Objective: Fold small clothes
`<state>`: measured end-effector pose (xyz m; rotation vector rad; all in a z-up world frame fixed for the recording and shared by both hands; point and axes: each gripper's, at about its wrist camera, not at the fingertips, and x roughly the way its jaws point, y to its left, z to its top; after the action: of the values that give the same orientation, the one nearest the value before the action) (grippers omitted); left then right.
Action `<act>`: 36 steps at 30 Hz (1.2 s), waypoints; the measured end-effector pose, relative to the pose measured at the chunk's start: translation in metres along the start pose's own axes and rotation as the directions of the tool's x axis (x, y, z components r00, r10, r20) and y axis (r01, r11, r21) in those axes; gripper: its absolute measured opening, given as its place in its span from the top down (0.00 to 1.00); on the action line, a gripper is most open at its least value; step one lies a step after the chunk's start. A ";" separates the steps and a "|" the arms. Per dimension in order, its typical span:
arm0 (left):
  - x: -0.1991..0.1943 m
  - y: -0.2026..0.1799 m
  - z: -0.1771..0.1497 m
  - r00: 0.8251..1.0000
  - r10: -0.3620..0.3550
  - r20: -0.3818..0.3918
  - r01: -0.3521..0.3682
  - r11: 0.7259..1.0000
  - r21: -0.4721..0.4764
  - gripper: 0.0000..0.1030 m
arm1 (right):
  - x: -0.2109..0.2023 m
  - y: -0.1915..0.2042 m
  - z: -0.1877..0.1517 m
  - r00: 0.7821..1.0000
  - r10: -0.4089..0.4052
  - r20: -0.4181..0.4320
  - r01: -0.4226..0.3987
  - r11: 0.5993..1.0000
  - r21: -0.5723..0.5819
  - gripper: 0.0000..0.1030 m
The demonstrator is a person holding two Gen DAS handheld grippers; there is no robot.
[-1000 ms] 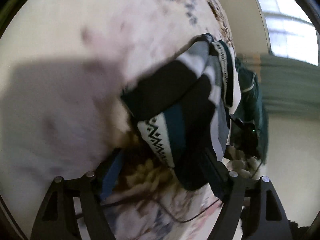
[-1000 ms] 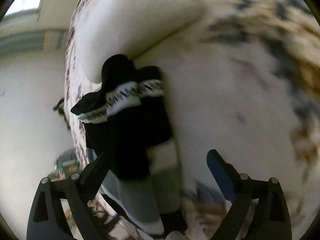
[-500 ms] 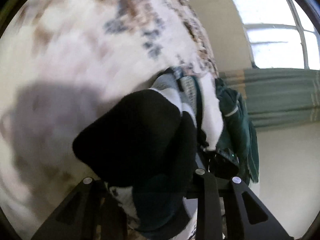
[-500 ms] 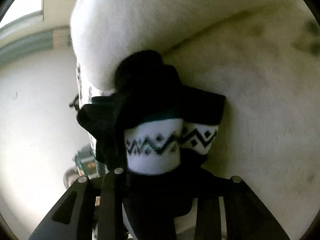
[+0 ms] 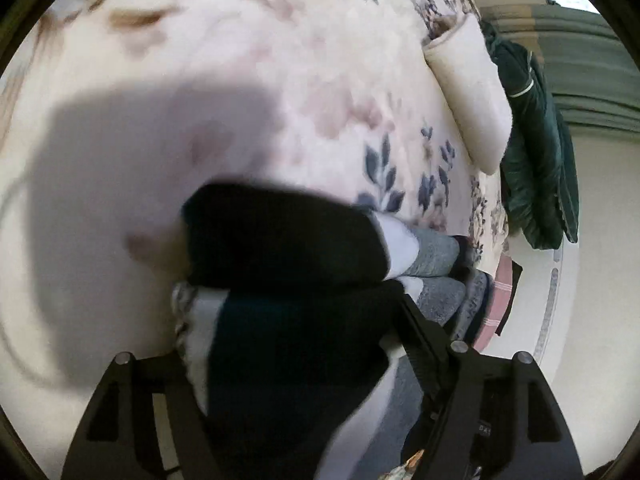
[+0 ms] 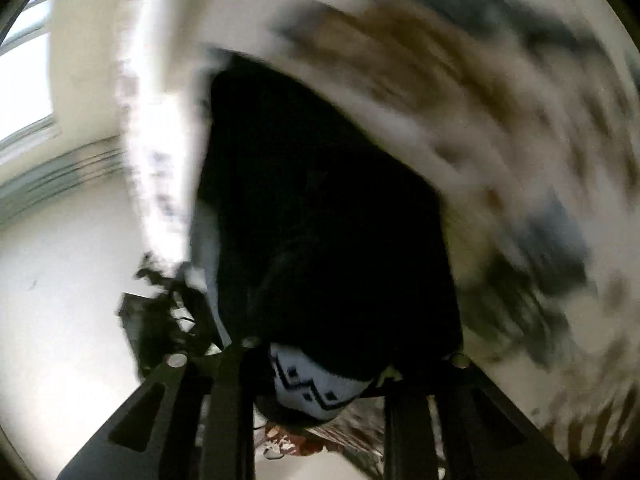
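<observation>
Pair of patterned socks (image 5: 288, 280), black with white and grey bands, is doubled over and lies low over the floral bed cover (image 5: 280, 80); contact with the bed not clear. Left gripper (image 5: 296, 344) is clamped on the socks at the near end. Right gripper (image 6: 316, 352) is closed down on the same socks, white zigzag cuff (image 6: 316, 384) between its fingers; right view badly blurred. Judged: fold looks mostly made, one layer over the other. Left to do: lay flat, let go, tidy edges. Pillow (image 5: 472, 92) and dark green jacket (image 5: 532, 152) sit further back.
</observation>
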<state>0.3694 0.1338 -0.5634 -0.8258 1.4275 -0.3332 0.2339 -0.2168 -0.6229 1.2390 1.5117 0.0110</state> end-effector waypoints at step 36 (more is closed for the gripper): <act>-0.014 0.045 -0.108 0.786 0.613 0.082 -0.609 0.790 -0.068 0.00 | -0.097 0.083 0.101 0.899 -0.435 0.057 0.430 0.847 -0.312 0.96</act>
<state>0.2520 0.1416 -0.5762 -0.3594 1.5258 0.2365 0.3454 -0.3044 -0.5419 0.6233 1.6983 -0.0329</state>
